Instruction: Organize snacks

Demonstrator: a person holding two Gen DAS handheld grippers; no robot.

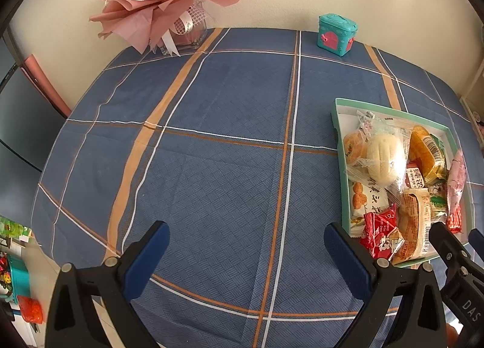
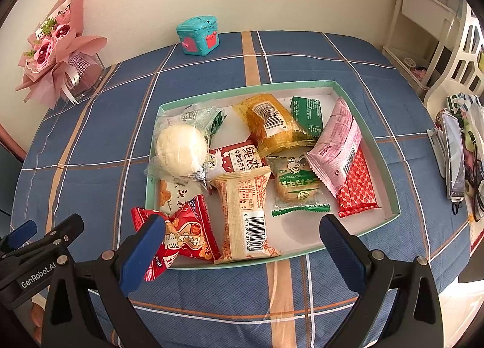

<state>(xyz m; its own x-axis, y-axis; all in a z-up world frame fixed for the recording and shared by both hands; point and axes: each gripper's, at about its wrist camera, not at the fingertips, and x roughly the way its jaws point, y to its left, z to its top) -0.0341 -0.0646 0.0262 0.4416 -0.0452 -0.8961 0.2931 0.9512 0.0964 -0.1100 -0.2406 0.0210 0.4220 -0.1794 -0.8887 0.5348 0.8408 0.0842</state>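
A shallow mint-green tray [image 2: 248,89] sits on the blue plaid tablecloth, filled with several wrapped snacks: a white bun [image 2: 181,148], a yellow cake pack [image 2: 269,121], a green pack [image 2: 307,113], a pink wafer pack [image 2: 335,148], a beige barcode pack [image 2: 245,215] and a red pack [image 2: 187,233] hanging over the near-left rim. My right gripper [image 2: 242,245] is open and empty, just in front of the tray. My left gripper [image 1: 246,246] is open and empty over bare cloth, left of the tray [image 1: 338,136].
A pink flower bouquet [image 1: 157,0] in a glass vase and a teal toy box [image 1: 335,33] stand at the table's far edge by the wall. A phone on a stand [image 2: 452,154] and clutter lie off the right edge, beside white furniture [image 2: 423,36].
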